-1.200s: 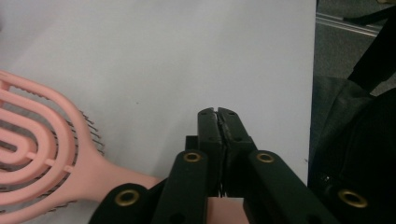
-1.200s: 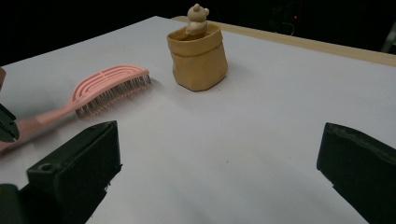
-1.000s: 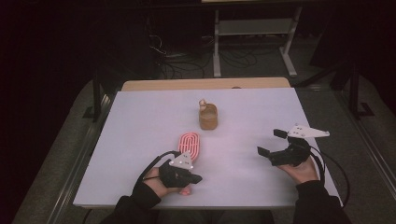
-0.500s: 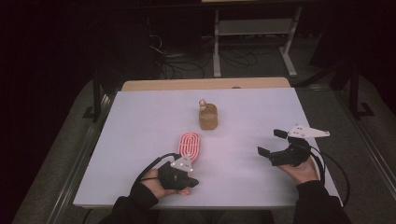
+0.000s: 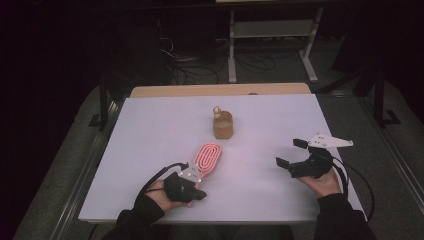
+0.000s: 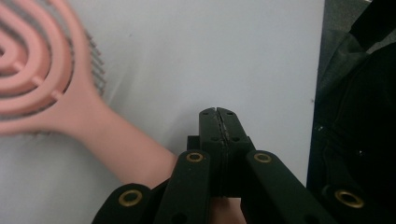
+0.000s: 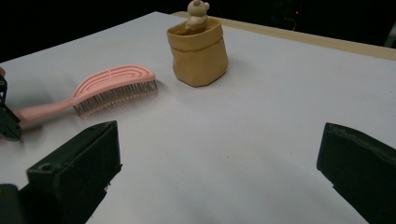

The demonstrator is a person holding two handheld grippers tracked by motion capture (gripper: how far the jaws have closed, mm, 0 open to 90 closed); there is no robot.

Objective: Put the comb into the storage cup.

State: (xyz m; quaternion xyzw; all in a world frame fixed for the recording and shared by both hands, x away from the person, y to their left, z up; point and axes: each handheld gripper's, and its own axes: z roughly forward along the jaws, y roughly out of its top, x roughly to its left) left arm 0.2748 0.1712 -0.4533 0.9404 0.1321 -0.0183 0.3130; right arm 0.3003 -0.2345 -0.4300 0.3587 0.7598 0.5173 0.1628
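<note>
Hairbrush [image 5: 206, 157] in pink is lying bristles-down on the pale surface [image 5: 150, 130], its looped head pointing away from the person and its handle running back toward the near edge. Standing well beyond it, near the middle, is a tan pouch [image 5: 223, 125] with a small bear figure [image 7: 196, 11] peeking out of the top.

Judging the step in hand, the left side is lining up on the handle. The left gripper [image 6: 218, 112] is sitting just beside the handle, not on it: in the left gripper view the handle is passing to the left of the jaws, which are pressed fully together with nothing between them. To do this well, those jaws need spreading first, then sliding sideways so the handle sits between the pads, low enough to catch its narrow stem rather than the bristled head. Closing on the middle of the handle should keep the brush from pivoting.

The right gripper [image 5: 295, 153] is hovering apart at the right of the surface, its jaws standing wide and holding nothing; in its own view bare surface is showing between them, with the hairbrush and the pouch farther off.
</note>
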